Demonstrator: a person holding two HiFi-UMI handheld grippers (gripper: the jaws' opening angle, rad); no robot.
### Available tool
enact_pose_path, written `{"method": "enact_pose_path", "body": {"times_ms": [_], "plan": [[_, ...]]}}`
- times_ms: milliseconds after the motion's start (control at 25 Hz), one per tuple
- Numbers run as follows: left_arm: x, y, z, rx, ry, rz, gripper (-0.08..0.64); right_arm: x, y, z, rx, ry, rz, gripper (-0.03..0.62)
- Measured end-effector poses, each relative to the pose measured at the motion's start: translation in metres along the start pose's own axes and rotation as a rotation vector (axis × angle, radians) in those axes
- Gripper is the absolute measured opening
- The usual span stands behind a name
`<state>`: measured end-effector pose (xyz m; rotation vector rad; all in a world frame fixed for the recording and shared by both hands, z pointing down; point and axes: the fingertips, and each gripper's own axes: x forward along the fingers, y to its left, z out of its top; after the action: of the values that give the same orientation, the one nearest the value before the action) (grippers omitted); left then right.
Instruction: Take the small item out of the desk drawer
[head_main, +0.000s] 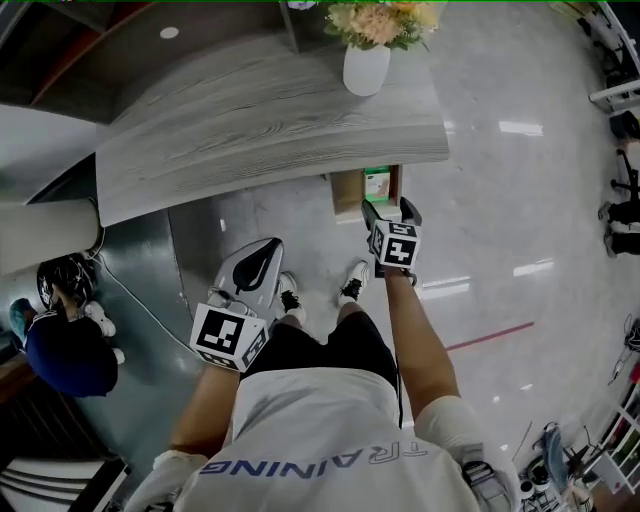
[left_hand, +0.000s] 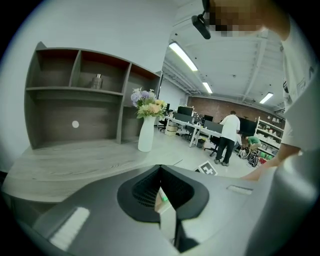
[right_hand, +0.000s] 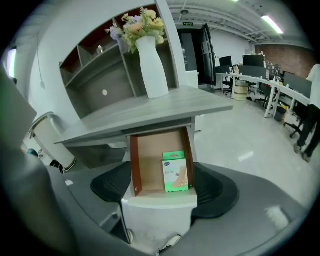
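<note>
Head view puts the job at the reach-in step: the drawer (head_main: 350, 192) under the tabletop (head_main: 250, 120) already stands pulled out, and the small item, a green-and-white box (head_main: 378, 183), has not yet been lifted from it.

Off at 7 o'clock in that view, the left hand-held gripper (head_main: 255, 262) hangs low beside the person's knee, well apart from the drawer. Its own view shows the jaws pressed together with only a thin sliver between the pads, and nothing pinched there (left_hand: 161, 200). It seems to play no part for now.

Further right, toward 12 o'clock, a white vase of flowers (head_main: 366, 68) stands on the tabletop, well behind the drawer. The box lies on the drawer floor, near the front and close to the right wall (right_hand: 176, 172).

Rightmost, the right hand-held gripper (head_main: 390, 210) points at 12 o'clock toward the drawer front. Its jaws are spread wide, one dark pad showing on each side of the drawer front in its own view (right_hand: 162, 195). They hold nothing and do not reach the box; whether they brush the drawer I cannot tell.

The next move probably calls for going forward and down over the drawer's front edge, straddling the box across its narrow width and then closing. The near wall leaves little room on that side.
</note>
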<state>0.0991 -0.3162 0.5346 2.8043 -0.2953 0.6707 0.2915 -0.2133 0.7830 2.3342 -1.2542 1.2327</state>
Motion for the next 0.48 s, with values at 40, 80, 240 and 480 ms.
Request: {"method": "enact_pose_path", "body": {"times_ms": [40, 80, 240, 480], "plan": [[0.004, 0.001, -0.002, -0.003, 0.006, 0.005, 0.0, 0.011, -0.003, -0.003, 0.003, 0.011, -0.005, 0.399], [0.009, 0.002, -0.004, -0.004, 0.008, 0.009, -0.001, 0.022, -0.006, -0.005, 0.004, 0.022, -0.009, 0.393], [0.022, 0.007, -0.009, -0.026, 0.025, 0.031, 0.0, 0.059, -0.013, -0.017, -0.001, 0.077, -0.014, 0.388], [0.036, 0.015, -0.017, -0.071, 0.049, 0.056, 0.0, 0.099, -0.022, -0.027, -0.037, 0.153, -0.051, 0.382]]}}
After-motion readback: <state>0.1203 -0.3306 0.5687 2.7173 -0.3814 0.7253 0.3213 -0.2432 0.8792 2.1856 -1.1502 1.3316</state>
